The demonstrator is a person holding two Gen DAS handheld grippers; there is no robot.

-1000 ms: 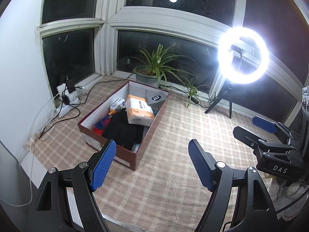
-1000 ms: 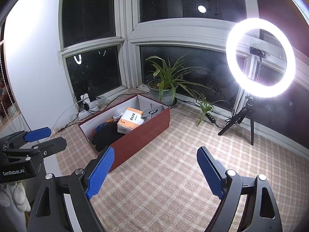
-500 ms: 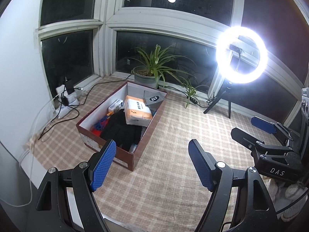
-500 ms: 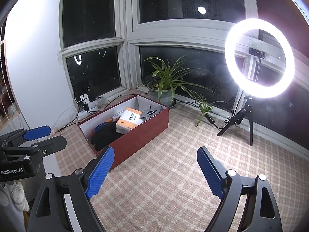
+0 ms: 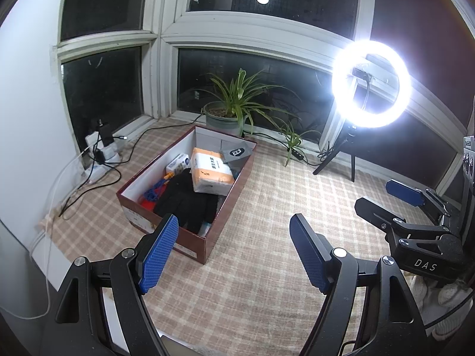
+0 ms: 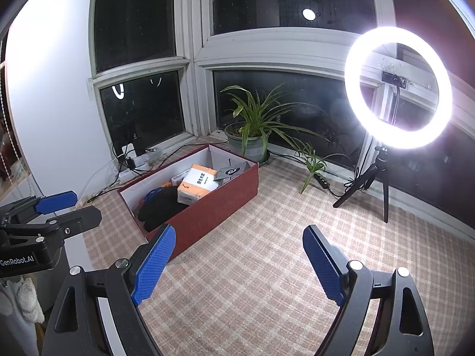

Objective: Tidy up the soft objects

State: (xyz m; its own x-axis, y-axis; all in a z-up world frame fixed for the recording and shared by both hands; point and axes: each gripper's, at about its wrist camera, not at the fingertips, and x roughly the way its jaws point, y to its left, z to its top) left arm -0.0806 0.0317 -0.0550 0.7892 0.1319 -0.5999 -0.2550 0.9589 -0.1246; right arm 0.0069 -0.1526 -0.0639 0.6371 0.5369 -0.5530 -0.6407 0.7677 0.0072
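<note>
- Lying in the near half of the red box [image 5: 218, 216], the black garment [image 5: 190, 201] looks limp and light; it would likely sag and trail if pinched at one edge, so a bunched fold near its middle seems the safer hold.
- Beyond it, the orange-and-white tissue pack [image 5: 210, 172] leans on the heap: squashy, its wrapper probably slick.
- Both the left gripper [image 5: 234, 252] and the right gripper [image 6: 237, 261] hover over the checked surface [image 5: 267, 281], jaws wide apart and empty.
</note>
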